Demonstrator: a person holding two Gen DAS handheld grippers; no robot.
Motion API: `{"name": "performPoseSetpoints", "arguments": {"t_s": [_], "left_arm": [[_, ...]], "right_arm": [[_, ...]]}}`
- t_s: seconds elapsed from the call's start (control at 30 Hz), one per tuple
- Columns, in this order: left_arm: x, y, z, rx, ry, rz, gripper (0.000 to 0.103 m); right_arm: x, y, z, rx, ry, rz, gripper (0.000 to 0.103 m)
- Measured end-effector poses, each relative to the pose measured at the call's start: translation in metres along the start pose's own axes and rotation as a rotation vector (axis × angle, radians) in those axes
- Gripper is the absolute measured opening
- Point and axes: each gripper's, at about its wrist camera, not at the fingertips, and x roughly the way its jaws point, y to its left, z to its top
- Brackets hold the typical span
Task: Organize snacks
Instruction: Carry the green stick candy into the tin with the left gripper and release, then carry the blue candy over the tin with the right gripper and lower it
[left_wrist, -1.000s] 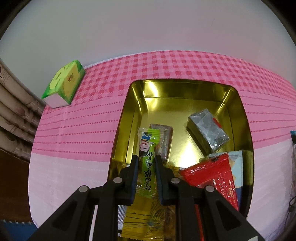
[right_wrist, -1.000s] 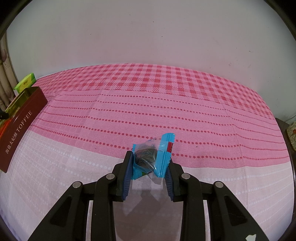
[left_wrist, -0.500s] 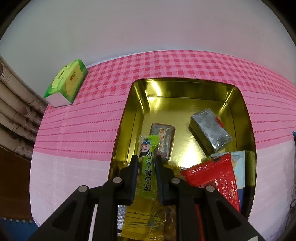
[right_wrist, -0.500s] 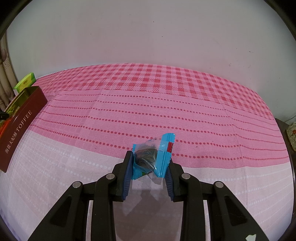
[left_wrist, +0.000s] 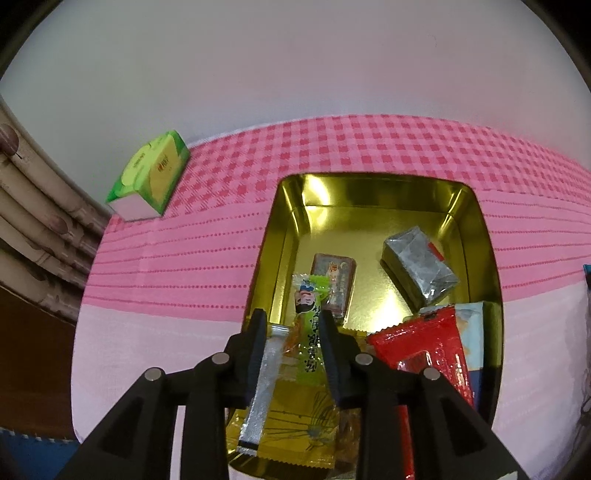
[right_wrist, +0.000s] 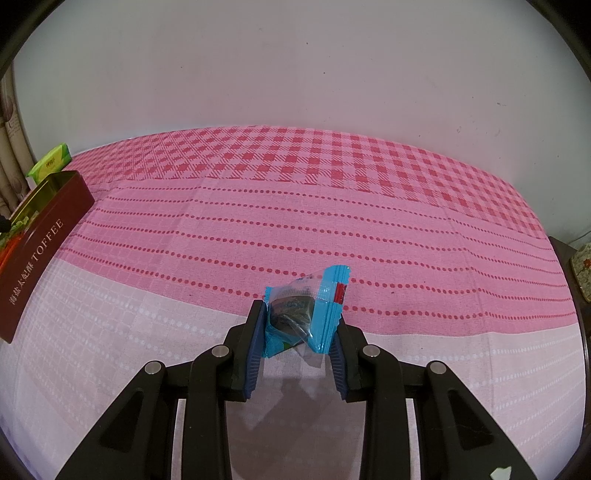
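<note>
In the left wrist view my left gripper (left_wrist: 291, 325) has opened over the gold-lined tin (left_wrist: 288, 236). The green stick snack (left_wrist: 310, 328) lies between its parted fingers, on top of a yellow packet (left_wrist: 295, 424). The tin also holds a red packet (left_wrist: 428, 350), a silver packet (left_wrist: 417, 266) and a small brown bar (left_wrist: 334, 273). In the right wrist view my right gripper (right_wrist: 299, 321) is shut on a blue cookie packet (right_wrist: 306, 310), held just above the cloth. The tin shows there as a dark red "TOFFEE" box (right_wrist: 40, 243) at the far left.
A green tissue box (left_wrist: 151, 177) stands on the pink checked tablecloth (right_wrist: 295, 206) behind and left of the tin, near the wall. Curtain folds (left_wrist: 33, 229) hang at the left edge. A patterned object (right_wrist: 581, 266) sits past the table's right edge.
My left gripper's fingers have spread apart and let go of the green stick snack, which sits lower in the tin. The left camera has drawn back slightly. The right gripper and blue packet have not moved.
</note>
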Motion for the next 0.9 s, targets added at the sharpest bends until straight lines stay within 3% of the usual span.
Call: {"name": "performPoseSetpoints", "arguments": {"t_s": [0.4,0.57,0.9], "left_arm": [[-0.037,0.023,-0.025,-0.083,-0.063,-0.006,0.034],[-0.042,0.034,-0.043,-0.136,-0.057,-0.009,0.035],[-0.044,0.037,-0.070,-0.146,-0.057,0.007,0.035]], "right_arm": [[0.001,0.000,0.001,-0.004,0.000,-0.001,0.030],[0.001,0.000,0.001,0.003,0.000,-0.007,0.030],[0.001,0.004,0.005,0.027,0.020,-0.046,0.026]]}}
